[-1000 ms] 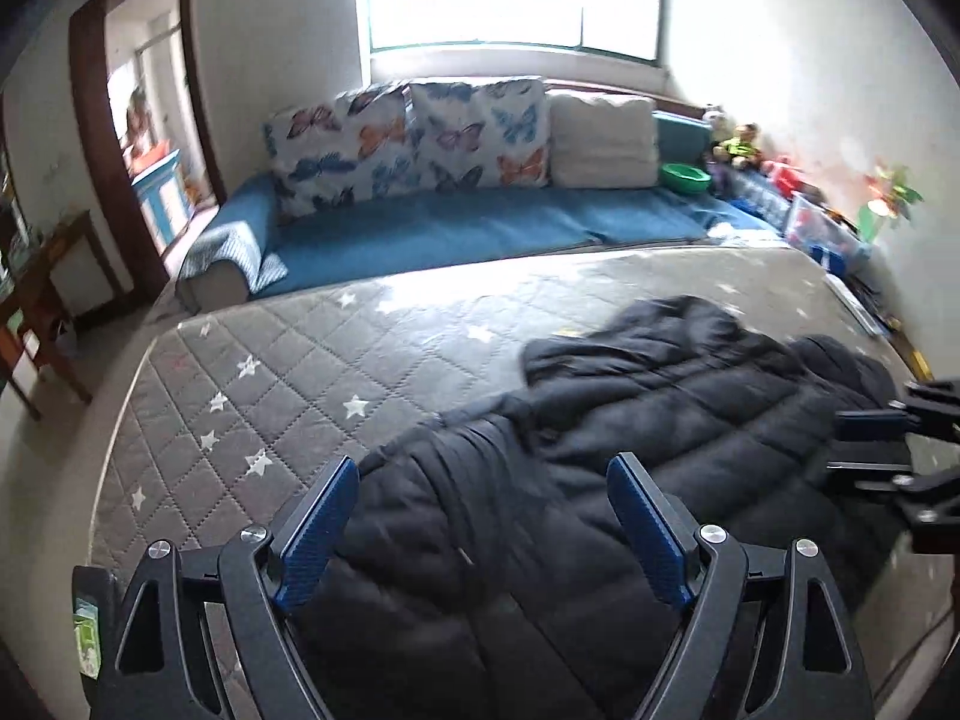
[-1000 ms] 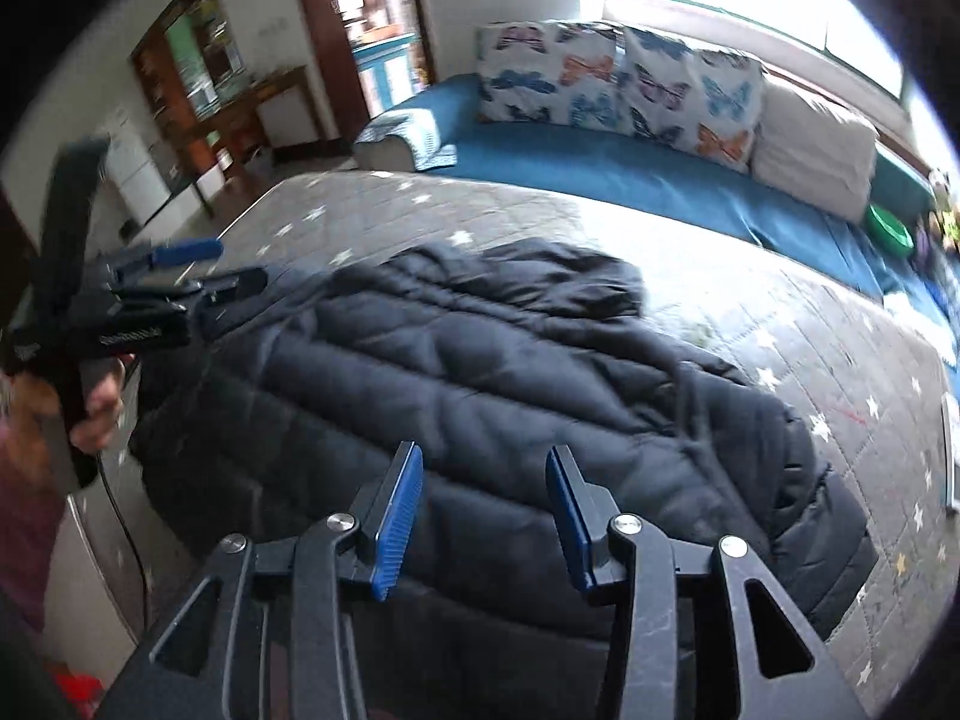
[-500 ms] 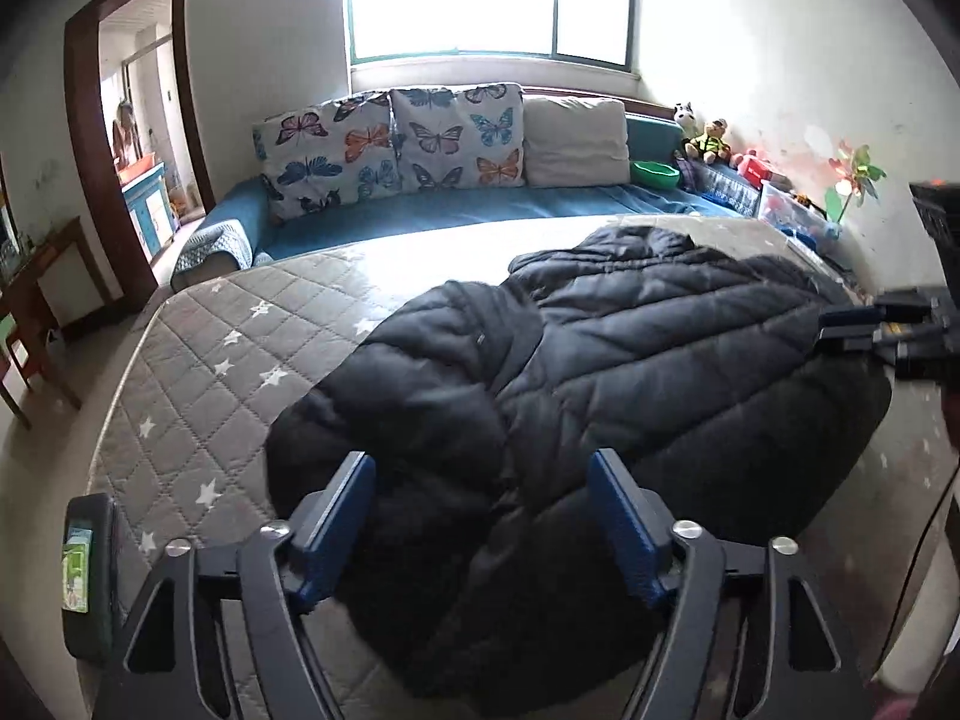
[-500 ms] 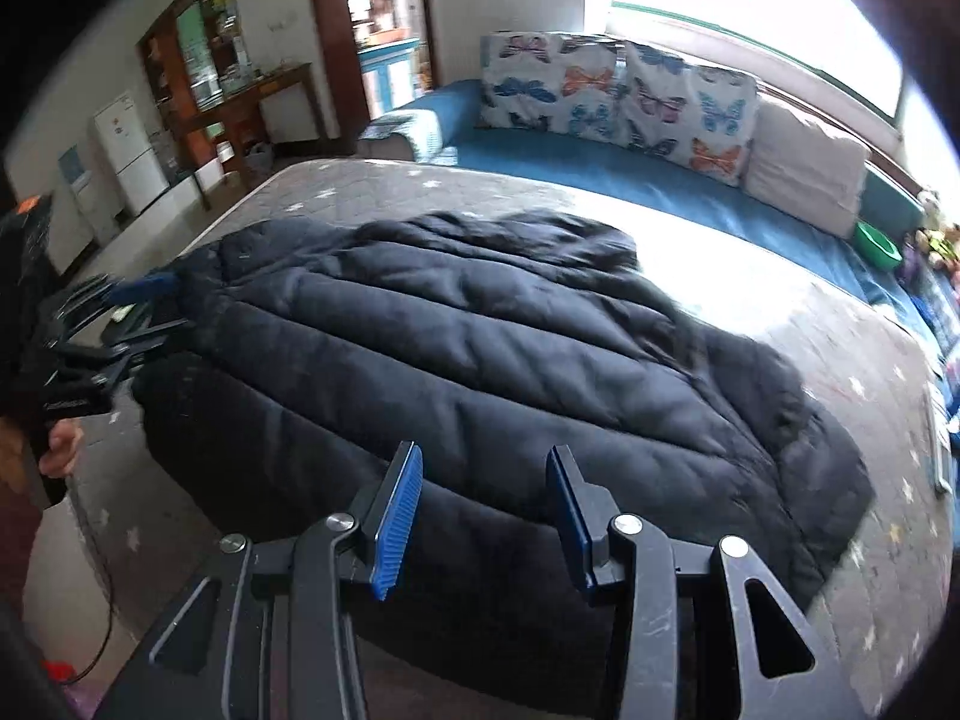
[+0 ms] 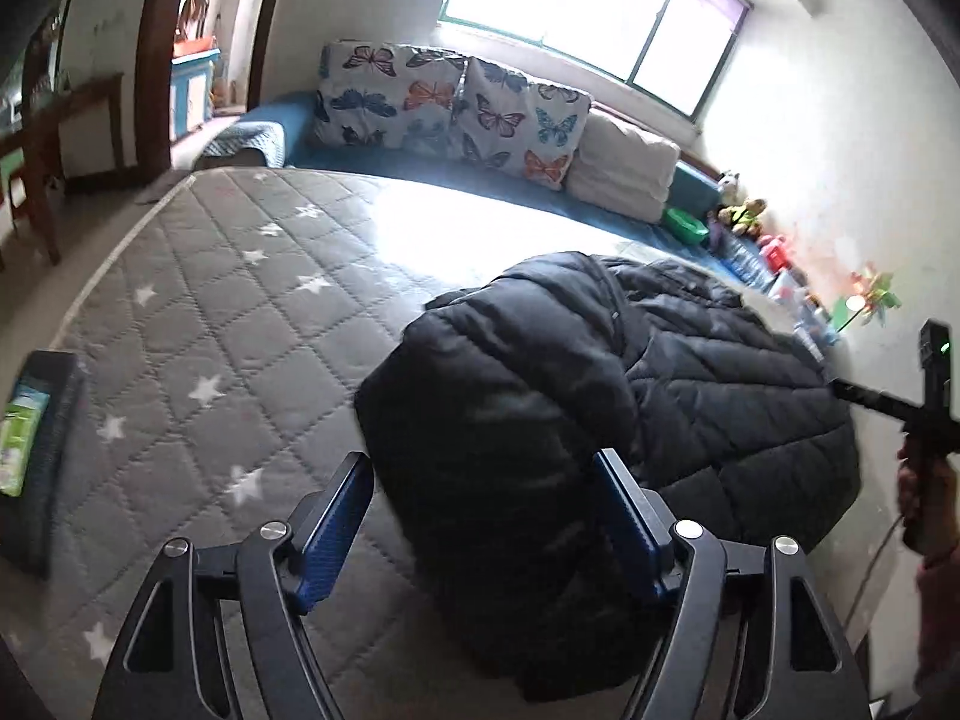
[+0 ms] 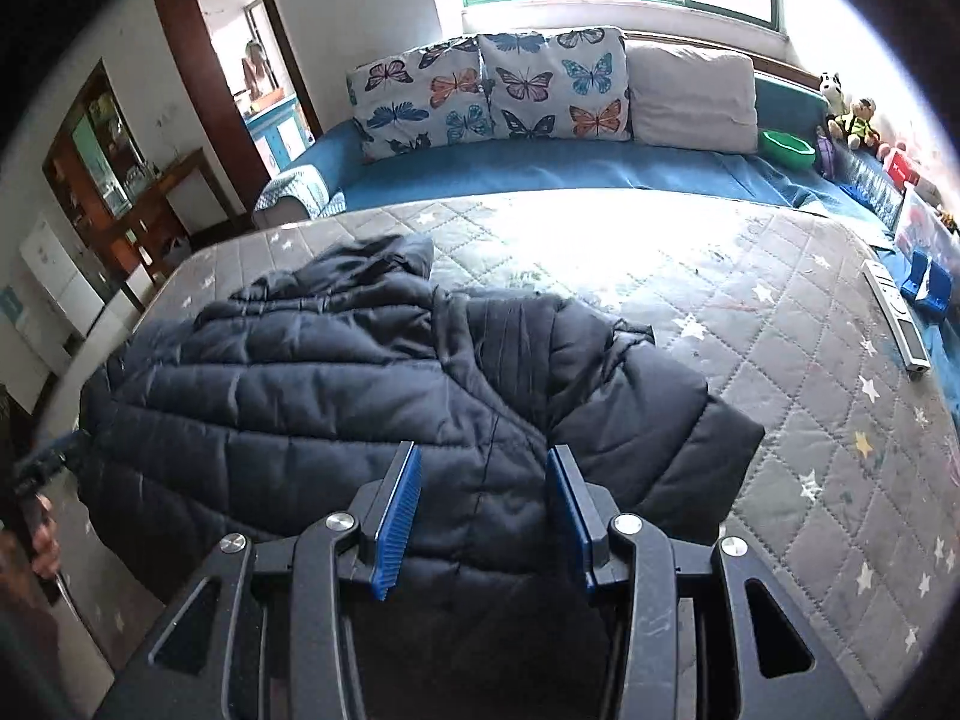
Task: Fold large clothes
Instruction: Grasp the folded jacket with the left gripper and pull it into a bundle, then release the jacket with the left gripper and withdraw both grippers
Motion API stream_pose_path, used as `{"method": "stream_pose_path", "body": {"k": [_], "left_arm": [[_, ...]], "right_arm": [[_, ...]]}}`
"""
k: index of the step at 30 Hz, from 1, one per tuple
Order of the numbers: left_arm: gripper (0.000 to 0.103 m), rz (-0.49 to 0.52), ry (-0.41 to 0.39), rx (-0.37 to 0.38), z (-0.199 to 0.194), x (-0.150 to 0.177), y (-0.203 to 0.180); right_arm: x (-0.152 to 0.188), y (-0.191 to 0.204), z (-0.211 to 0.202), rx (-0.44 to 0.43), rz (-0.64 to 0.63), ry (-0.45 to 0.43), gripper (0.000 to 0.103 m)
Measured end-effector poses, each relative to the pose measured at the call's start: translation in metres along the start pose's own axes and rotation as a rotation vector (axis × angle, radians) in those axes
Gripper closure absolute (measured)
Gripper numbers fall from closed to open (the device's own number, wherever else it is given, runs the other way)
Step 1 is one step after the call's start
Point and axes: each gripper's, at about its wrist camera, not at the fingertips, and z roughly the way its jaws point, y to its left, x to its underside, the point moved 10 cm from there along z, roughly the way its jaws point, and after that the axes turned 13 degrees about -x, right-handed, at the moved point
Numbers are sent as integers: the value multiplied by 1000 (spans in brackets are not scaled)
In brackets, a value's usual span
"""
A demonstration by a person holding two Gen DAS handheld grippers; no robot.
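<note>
A large dark navy puffer jacket (image 5: pixel 600 396) lies on the grey star-quilted mattress (image 5: pixel 228 312). In the right wrist view the jacket (image 6: pixel 360 384) is spread near the front edge, one sleeve folded across its body. My left gripper (image 5: pixel 483 510) is open and empty, held above the jacket's near left edge. My right gripper (image 6: pixel 480 498) is open and empty, just above the jacket's near hem. The right gripper also shows at the far right of the left wrist view (image 5: pixel 870 402). The left gripper shows at the left edge of the right wrist view (image 6: pixel 48 462).
A blue daybed (image 6: pixel 570 168) with butterfly cushions (image 6: pixel 498 90) lies behind the mattress. A remote control (image 6: pixel 897 312) and a blue object (image 6: pixel 930 285) lie at the mattress's right side. Toys (image 5: pixel 744 216) line the right wall. A dark box (image 5: pixel 36 450) sits at the mattress's left corner.
Both grippers have pulled back and swung round. The jacket now lies more bunched, with a sleeve folded over its body. Both grippers stay open.
</note>
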Motion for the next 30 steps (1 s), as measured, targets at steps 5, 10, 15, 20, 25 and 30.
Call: {"method": "stream_pose_path", "body": {"k": [5, 10, 15, 20, 25, 30], "left_arm": [[73, 14, -41, 12, -9, -31, -11], [74, 77, -72, -63, 2, -54, -26], [65, 47, 24, -102, 57, -46, -21], [56, 30, 46, -114, 54, -50, -15], [56, 59, -57, -141, 11, -83, -22], [57, 85, -69, -12, -5, -113, -67]], "right_arm": [[-3, -6, 8, 53, -27, 13, 56], [1, -21, 17, 127, -43, 35, 53], [8, -35, 37, 130, -31, 54, 47], [7, -33, 32, 121, -31, 68, 46], [-3, -23, 16, 110, -36, 42, 46], [-22, 3, 8, 42, -61, -1, 46]]}}
